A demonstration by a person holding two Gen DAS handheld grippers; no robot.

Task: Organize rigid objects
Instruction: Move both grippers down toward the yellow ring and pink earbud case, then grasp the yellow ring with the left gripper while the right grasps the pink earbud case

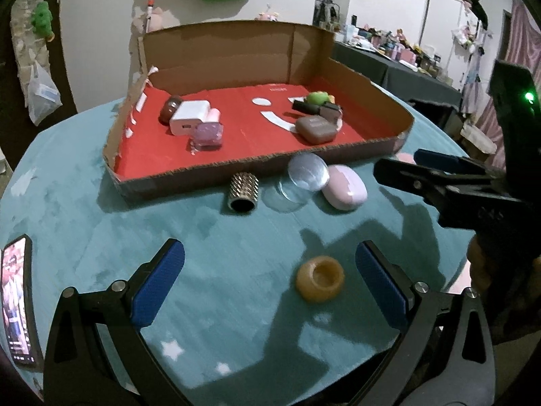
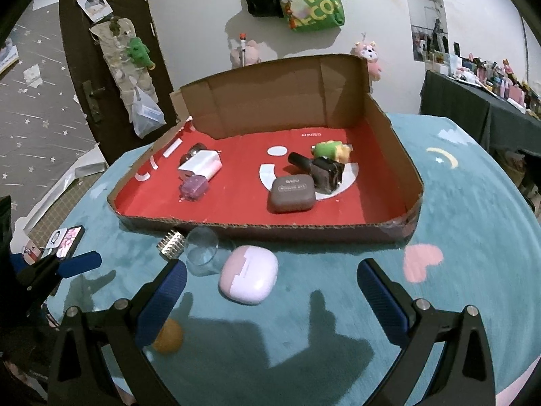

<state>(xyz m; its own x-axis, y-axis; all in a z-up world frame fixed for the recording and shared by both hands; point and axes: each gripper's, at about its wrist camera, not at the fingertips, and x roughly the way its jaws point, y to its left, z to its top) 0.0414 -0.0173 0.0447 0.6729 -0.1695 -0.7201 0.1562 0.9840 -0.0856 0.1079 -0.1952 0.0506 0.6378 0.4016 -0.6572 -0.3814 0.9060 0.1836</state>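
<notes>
A shallow cardboard box with a red floor (image 1: 243,135) (image 2: 236,199) sits on the teal cloth. Inside lie a white charger (image 1: 187,118) (image 2: 199,165), a purple case (image 1: 207,137), a brown case (image 1: 314,129) (image 2: 291,193) and a green toy (image 2: 329,150). In front of the box rest a studded silver cap (image 1: 243,192), a clear cup (image 1: 304,176) (image 2: 202,252) and a lilac earbud case (image 1: 345,186) (image 2: 248,275). My left gripper (image 1: 270,284) is open, an orange ring (image 1: 320,278) (image 2: 168,336) between its fingers. My right gripper (image 2: 272,299) is open just short of the lilac case.
A phone (image 1: 15,304) (image 2: 69,237) lies at the cloth's left edge. The right gripper's body (image 1: 449,182) juts in from the right of the left wrist view. A dark table with small items (image 2: 480,101) stands behind on the right.
</notes>
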